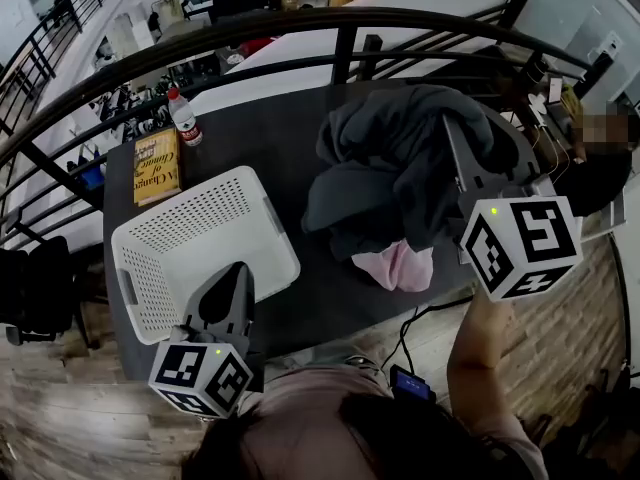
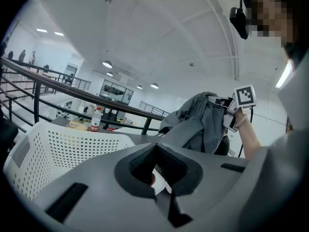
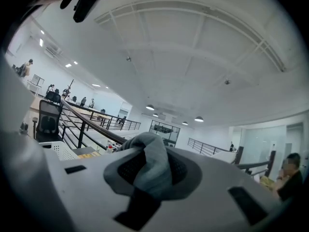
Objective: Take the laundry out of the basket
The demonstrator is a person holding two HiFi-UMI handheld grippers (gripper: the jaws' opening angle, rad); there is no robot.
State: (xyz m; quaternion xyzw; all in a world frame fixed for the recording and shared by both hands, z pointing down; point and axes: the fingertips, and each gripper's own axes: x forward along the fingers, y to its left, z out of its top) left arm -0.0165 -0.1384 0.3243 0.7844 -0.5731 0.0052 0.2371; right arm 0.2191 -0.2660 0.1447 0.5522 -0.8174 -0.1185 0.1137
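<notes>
My right gripper (image 3: 150, 164) is clamped on a fold of the grey garment (image 1: 400, 158); the right gripper view shows the cloth bunched tight between the jaws. I hold it up over the right side of the dark table (image 1: 270, 133), well apart from the white basket (image 1: 215, 230). Most of the garment hangs down in a heap, and its lower folds seem to rest on or just above the tabletop. A pink garment (image 1: 400, 266) lies under its near edge, already on the table and outside the basket.

My left gripper (image 2: 157, 159) sits low at the basket's near corner. Its jaws are together with nothing between them, and it has no part in the lift.

As far as I can see from the head view, the basket is bare inside, with perforated floor and walls and no cloth, though my left gripper covers one near corner of it. I judge the emptying to be nearly finished. What I think is left is to set the grey garment down beside the pink one, let go, and check the hidden corner.

A book (image 1: 157, 166) and a water bottle (image 1: 183, 116) stand at the far left of the table, away from the clothes
</notes>
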